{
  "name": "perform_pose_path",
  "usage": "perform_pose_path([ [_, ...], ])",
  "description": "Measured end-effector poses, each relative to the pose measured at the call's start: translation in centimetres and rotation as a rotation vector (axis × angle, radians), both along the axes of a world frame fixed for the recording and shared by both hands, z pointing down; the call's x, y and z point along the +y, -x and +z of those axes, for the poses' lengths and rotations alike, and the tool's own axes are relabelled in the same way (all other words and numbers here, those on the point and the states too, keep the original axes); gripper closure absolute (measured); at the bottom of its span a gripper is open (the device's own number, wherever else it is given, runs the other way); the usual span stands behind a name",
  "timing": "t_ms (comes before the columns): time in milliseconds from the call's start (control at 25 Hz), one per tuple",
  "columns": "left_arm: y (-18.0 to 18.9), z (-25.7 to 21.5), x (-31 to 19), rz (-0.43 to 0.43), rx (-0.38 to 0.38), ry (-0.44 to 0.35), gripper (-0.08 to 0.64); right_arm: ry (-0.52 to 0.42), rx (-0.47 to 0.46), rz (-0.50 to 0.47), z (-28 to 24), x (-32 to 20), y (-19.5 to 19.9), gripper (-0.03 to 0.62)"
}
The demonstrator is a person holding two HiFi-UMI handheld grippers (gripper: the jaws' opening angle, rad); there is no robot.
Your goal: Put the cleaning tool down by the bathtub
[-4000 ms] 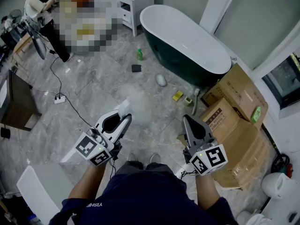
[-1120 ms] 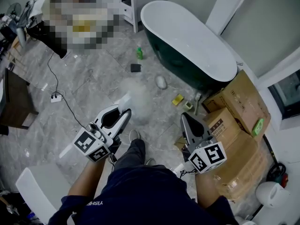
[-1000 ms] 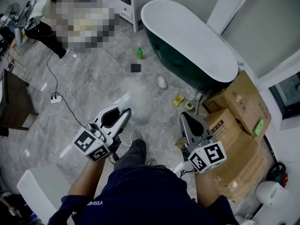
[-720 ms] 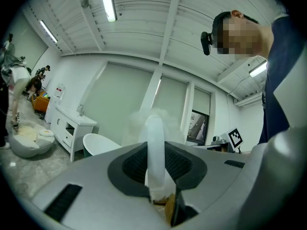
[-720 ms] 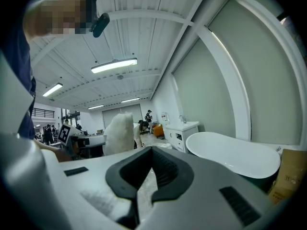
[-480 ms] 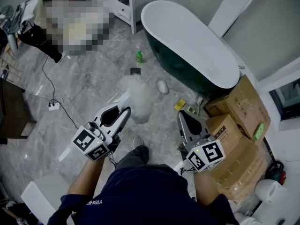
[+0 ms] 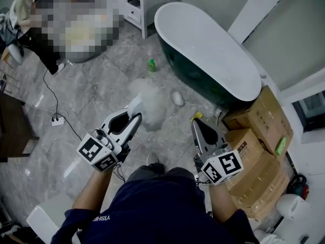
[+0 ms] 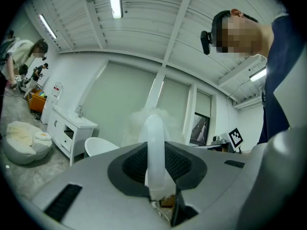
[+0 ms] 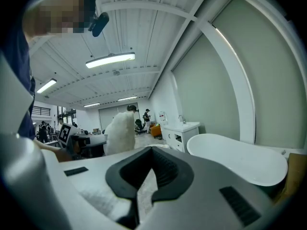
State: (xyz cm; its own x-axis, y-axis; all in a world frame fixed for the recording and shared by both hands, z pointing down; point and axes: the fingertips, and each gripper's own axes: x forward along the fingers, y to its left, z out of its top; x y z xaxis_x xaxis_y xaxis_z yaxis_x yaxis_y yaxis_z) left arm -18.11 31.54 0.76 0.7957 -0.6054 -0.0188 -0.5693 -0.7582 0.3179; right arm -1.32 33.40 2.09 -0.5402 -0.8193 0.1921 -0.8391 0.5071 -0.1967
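A white fluffy duster point(image 7: 148, 104) sticks out ahead of my left gripper point(image 7: 133, 118), which is shut on its pale translucent handle point(image 8: 154, 140). In the left gripper view the fluffy head point(image 8: 144, 122) rises behind the handle between the jaws. The dark green bathtub with a white rim point(image 7: 208, 50) stands ahead to the right, a short way beyond the duster. My right gripper point(image 7: 196, 124) is held level beside it, jaws together with nothing in them. Its own view shows the duster point(image 9: 120, 131) to the left and the bathtub point(image 9: 235, 159) to the right.
On the floor by the tub lie a green bottle point(image 7: 151, 65), a white oval object point(image 7: 177, 98) and a yellow sponge point(image 7: 196, 116). Cardboard boxes point(image 7: 254, 151) are stacked at the right. A white cabinet point(image 7: 142, 4) stands at the tub's far end. A power strip point(image 7: 57, 120) with cable lies left.
Both grippers and the duster have advanced across the floor toward the bathtub. The small black object on the floor is now hidden behind the duster. The grip has not changed.
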Motion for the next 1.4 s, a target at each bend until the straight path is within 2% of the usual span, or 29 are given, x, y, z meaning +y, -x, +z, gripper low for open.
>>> perform_pose_path([
  [400, 1.1, 0.0, -3.2, -0.002, -0.011, -0.016, 0.46, -0.016, 0.005, -0.005, 0.0, -3.5, 1.3, 0.588],
  [880, 0.1, 0.3, -7.8, -0.016, -0.022, -0.008, 0.46, -0.006, -0.007, -0.017, 0.7, -8.6, 0.3, 0.588],
  [1400, -4.8, 1.2, -16.6, -0.054, -0.059, 0.023, 0.46, 0.019, -0.029, -0.074, 1.9, -18.6, -4.4, 0.588],
])
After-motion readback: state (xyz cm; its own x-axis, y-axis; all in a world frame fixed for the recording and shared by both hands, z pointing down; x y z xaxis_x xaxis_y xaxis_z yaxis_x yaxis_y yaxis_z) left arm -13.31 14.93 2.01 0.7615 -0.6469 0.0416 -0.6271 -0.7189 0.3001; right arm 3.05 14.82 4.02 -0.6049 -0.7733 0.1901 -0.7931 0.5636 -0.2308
